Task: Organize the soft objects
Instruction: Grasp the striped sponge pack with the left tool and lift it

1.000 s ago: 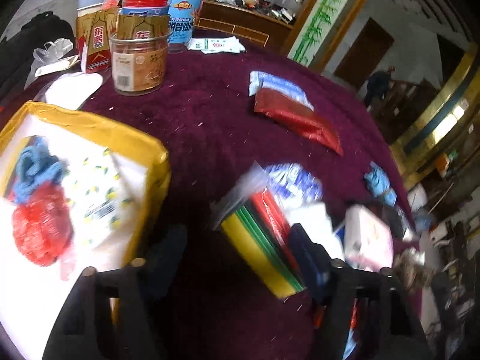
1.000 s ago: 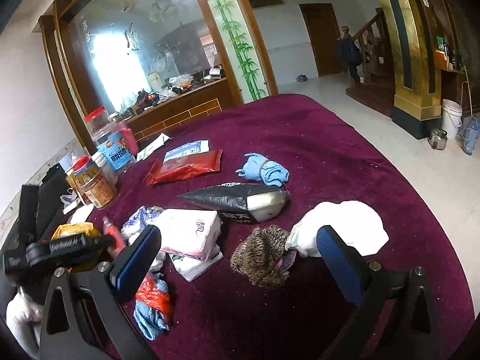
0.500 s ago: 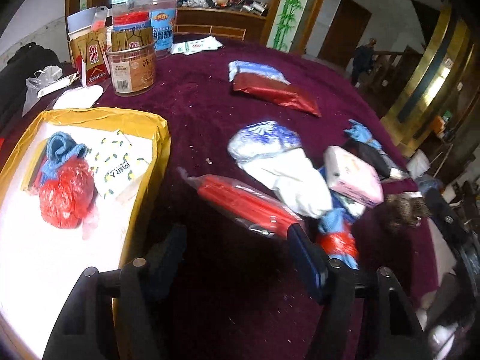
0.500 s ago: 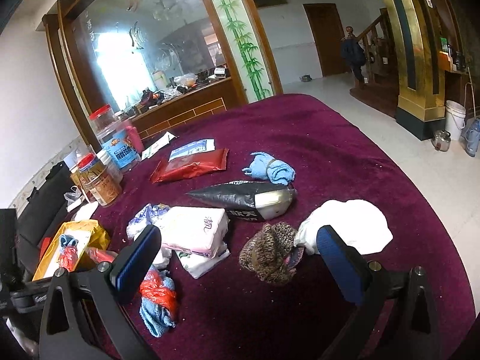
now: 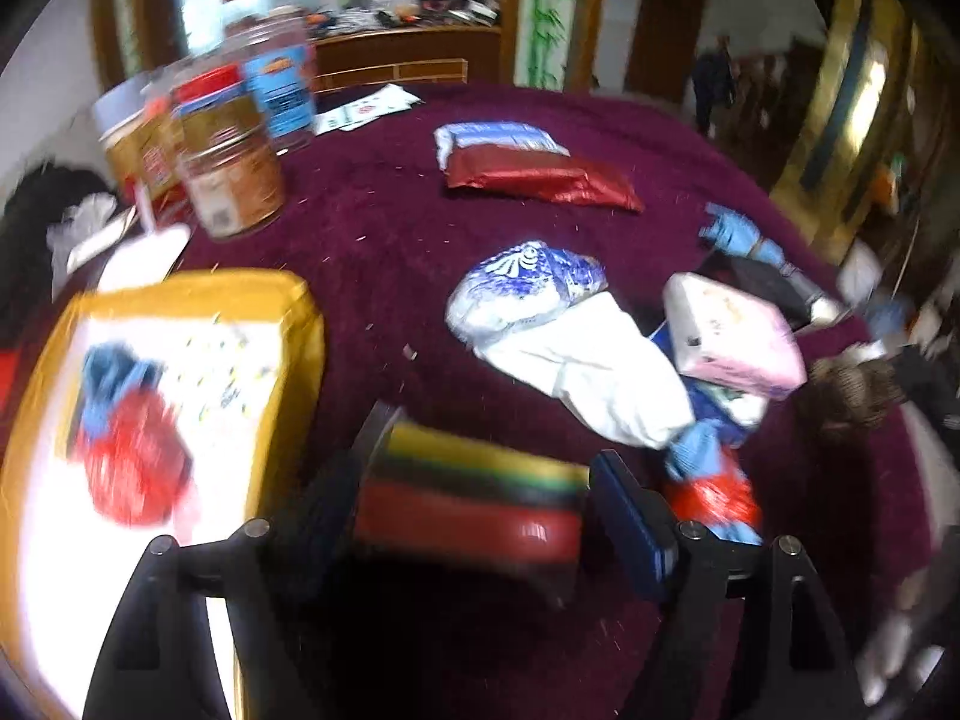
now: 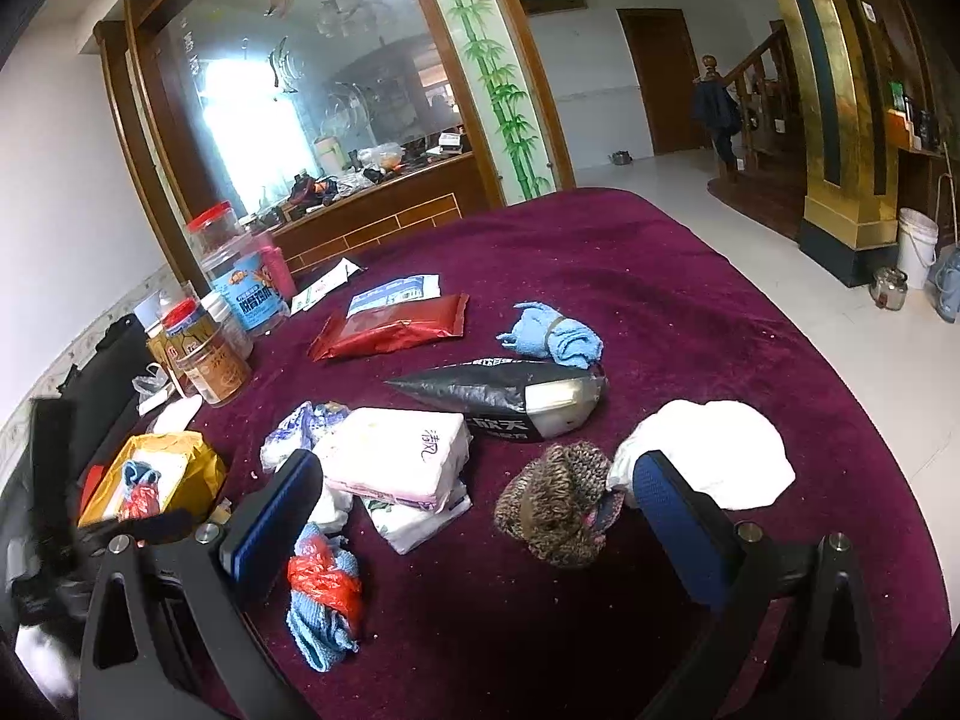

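Observation:
In the blurred left wrist view, a plastic-wrapped pack striped yellow, green, black and red (image 5: 480, 474) fills the gap between the fingers of my left gripper (image 5: 471, 516). Its jaws are opening, and I see no pad pressing on the pack. To the left stands a yellow tray (image 5: 240, 294) holding a blue-and-red cloth bundle (image 5: 126, 456) and a lemon-print pack (image 5: 222, 372). My right gripper (image 6: 474, 468) is open and empty above the cloth. A brown knit hat (image 6: 558, 504) lies just beyond its fingers, with a white cloth (image 6: 714, 456) beside the hat.
On the maroon tablecloth (image 6: 660, 312) lie a pink-white tissue pack (image 6: 396, 456), a blue-and-red bundle (image 6: 324, 594), a black bag (image 6: 498, 396), a blue towel (image 6: 552, 336) and a red pouch (image 6: 390, 330). Jars (image 6: 210, 360) stand at the far left.
The left view has rolled and shifted. The striped pack, earlier slanting against the right finger, now lies square between both fingers, which stand wider apart. The right gripper has kept still.

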The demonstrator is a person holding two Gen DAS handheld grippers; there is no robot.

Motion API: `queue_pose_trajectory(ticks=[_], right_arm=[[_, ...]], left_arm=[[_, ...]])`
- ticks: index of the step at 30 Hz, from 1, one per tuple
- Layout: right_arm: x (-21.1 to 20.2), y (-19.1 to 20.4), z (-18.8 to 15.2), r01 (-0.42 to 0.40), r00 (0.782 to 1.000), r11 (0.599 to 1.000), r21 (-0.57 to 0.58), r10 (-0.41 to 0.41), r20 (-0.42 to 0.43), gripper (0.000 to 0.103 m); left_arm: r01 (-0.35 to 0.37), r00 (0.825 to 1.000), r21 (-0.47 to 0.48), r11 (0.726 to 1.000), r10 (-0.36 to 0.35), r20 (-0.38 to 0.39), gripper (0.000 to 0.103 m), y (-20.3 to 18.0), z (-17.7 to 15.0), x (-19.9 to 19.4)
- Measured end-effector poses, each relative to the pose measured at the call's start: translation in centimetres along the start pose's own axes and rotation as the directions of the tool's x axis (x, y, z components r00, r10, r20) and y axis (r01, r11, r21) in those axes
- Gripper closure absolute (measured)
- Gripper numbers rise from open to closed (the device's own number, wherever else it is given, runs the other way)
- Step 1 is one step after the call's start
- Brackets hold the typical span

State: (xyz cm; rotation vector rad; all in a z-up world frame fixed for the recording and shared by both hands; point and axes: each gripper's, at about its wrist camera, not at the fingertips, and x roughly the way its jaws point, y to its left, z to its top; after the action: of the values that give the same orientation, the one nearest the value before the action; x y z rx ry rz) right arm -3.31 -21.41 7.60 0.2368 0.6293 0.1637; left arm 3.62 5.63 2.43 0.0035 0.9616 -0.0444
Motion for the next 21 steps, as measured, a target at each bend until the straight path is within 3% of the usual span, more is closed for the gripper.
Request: queue_pose_trajectory(ticks=[4, 8, 15, 17, 21], right_arm=[[0.2, 0.0, -0.1, 0.009, 1.000, 1.000, -0.006, -0.009, -0.005, 0.000], [0.3, -0.1, -0.1, 0.006, 1.000, 1.000, 0.003, -0.006, -0.008, 0.000], [0.4, -0.2, -0.2, 0.011, 1.000, 1.000, -0.002, -0.011, -0.011, 0.000], [0.4, -0.2, -0.2, 0.010, 1.000, 1.000, -0.003, -0.010, -0.009, 0.000], [0.5, -0.3, -0.2, 0.011, 1.000, 1.000, -0.001, -0.011, -0.014, 0.000]], left_arm=[[-0.029, 0.996, 0.077, 0.997, 0.035, -0.081, 0.020, -0.7, 0.8, 2.5], [0.062, 0.989, 0.140, 0.988, -0.042, -0.140, 0.020, -1.1, -1.2, 1.0], [0.157, 0.978, 0.391, 0.907, -0.089, -0.187, 0.020, -2.2, -6.9, -4.0], [0.159, 0.983, 0.388, 0.908, -0.109, -0.149, 0.020, -1.5, -7.3, -5.9], [0.183, 0.980, 0.276, 0.944, -0.151, -0.132, 0.020, 0.5, -7.4, -7.9]])
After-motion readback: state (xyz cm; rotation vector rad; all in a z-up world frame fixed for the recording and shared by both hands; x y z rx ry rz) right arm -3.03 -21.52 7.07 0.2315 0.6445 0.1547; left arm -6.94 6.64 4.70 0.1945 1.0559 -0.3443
